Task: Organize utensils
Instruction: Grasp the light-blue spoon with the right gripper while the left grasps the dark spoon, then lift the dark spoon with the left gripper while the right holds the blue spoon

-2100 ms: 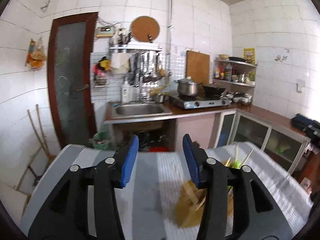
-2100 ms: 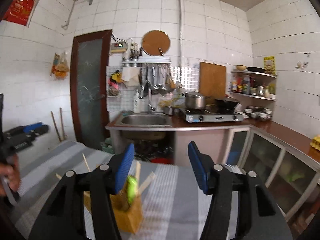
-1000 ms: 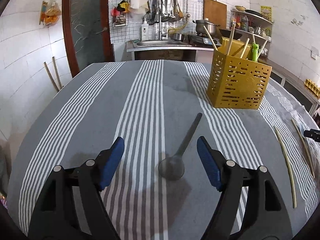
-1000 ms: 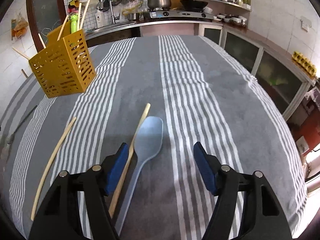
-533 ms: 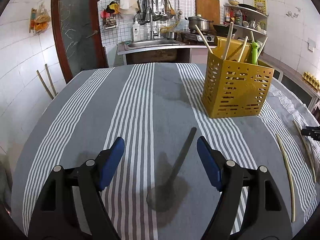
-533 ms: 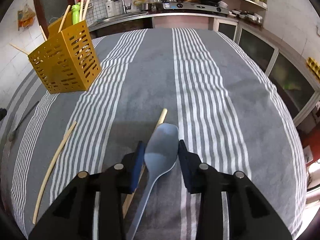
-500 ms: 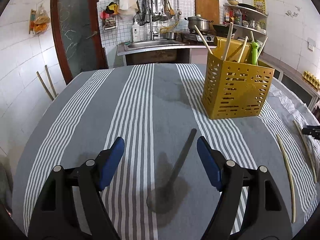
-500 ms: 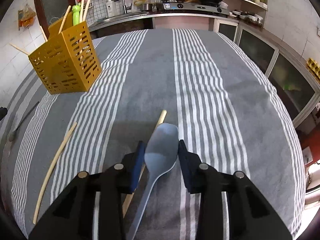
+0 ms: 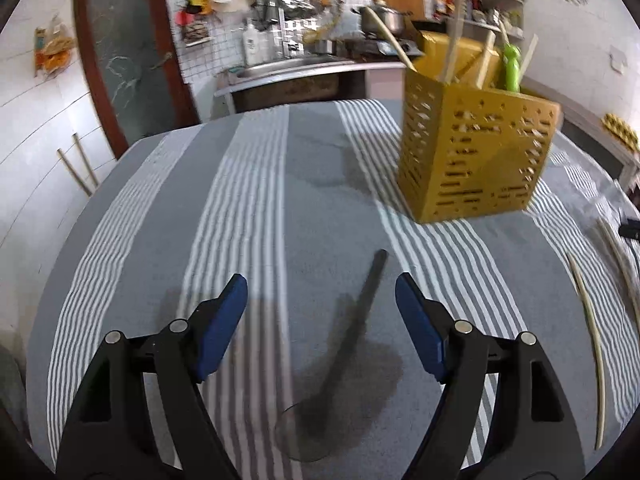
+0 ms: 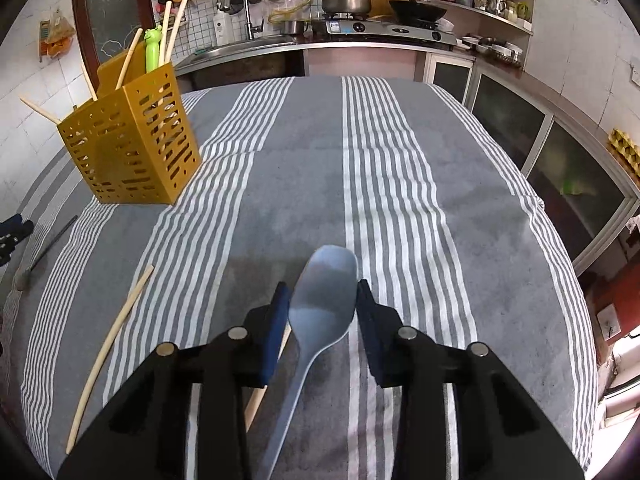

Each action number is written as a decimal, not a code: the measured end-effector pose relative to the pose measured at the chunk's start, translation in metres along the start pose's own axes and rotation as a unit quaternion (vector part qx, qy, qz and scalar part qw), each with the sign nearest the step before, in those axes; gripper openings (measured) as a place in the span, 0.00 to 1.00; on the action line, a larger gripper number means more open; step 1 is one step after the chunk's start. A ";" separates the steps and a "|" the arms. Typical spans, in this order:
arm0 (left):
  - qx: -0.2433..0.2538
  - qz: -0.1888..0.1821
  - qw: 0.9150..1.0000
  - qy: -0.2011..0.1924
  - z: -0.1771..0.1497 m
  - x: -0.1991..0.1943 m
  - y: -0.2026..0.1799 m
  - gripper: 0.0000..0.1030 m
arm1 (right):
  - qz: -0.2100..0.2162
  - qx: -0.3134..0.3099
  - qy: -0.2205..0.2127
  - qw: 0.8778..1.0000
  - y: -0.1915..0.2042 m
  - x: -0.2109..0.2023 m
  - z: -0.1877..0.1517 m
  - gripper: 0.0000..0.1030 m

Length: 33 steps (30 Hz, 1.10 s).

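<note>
A dark spoon (image 9: 360,308) lies on the striped cloth, handle pointing toward the yellow utensil caddy (image 9: 476,148). My left gripper (image 9: 320,304) hovers open over it, one finger on each side of the handle and apart from it. The spoon's bowl sits low in the view, blurred in shadow. In the right wrist view my right gripper (image 10: 322,290) is shut on a pale blue spoon (image 10: 326,276), its pads pressing the sides of the bowl. The caddy (image 10: 132,148) stands at the far left there, holding chopsticks and a green utensil.
Loose chopsticks lie on the cloth: two at the right (image 9: 588,332) in the left wrist view, one at the left (image 10: 112,336) and one under my right gripper's left finger (image 10: 256,400). The table edge (image 10: 560,248) drops off at the right. Kitchen counter and sink stand behind.
My right gripper closed on the blue spoon's bowl and holds it. My left gripper moved forward along the dark spoon, whose bowl now lies low between the open fingers; the caddy looms nearer.
</note>
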State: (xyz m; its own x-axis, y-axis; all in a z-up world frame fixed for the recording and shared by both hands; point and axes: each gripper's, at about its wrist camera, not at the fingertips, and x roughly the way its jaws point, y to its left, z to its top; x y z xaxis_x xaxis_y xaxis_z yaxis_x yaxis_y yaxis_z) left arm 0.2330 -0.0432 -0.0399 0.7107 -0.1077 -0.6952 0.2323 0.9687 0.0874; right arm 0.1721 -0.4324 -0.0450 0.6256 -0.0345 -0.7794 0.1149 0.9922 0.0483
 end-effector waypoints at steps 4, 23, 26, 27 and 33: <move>0.026 -0.007 0.999 0.017 0.005 0.014 -0.013 0.72 | 0.004 0.000 0.002 1.000 0.001 0.003 0.000 0.34; 0.065 -0.035 0.992 0.104 0.022 0.072 -0.034 0.10 | 0.025 -0.034 0.007 0.999 0.006 0.015 0.023 0.34; 0.065 -0.038 0.992 0.104 0.023 0.072 -0.034 0.08 | 0.027 -0.039 0.002 0.999 0.011 0.011 0.025 0.34; 0.060 -0.041 0.992 0.104 0.024 0.071 -0.031 0.08 | 0.028 -0.039 0.001 0.999 0.010 0.010 0.027 0.34; 0.044 -0.046 0.994 0.084 0.028 0.056 -0.020 0.08 | 0.028 -0.038 -0.008 0.999 0.010 0.004 0.029 0.34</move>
State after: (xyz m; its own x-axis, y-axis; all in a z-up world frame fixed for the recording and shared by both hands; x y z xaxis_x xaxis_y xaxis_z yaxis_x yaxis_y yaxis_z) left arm 0.2874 -0.0750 -0.0606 0.5640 -0.1497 -0.8121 0.3549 0.9319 0.0747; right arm 0.1982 -0.4259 -0.0299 0.6421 0.0200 -0.7663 0.0215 0.9988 0.0441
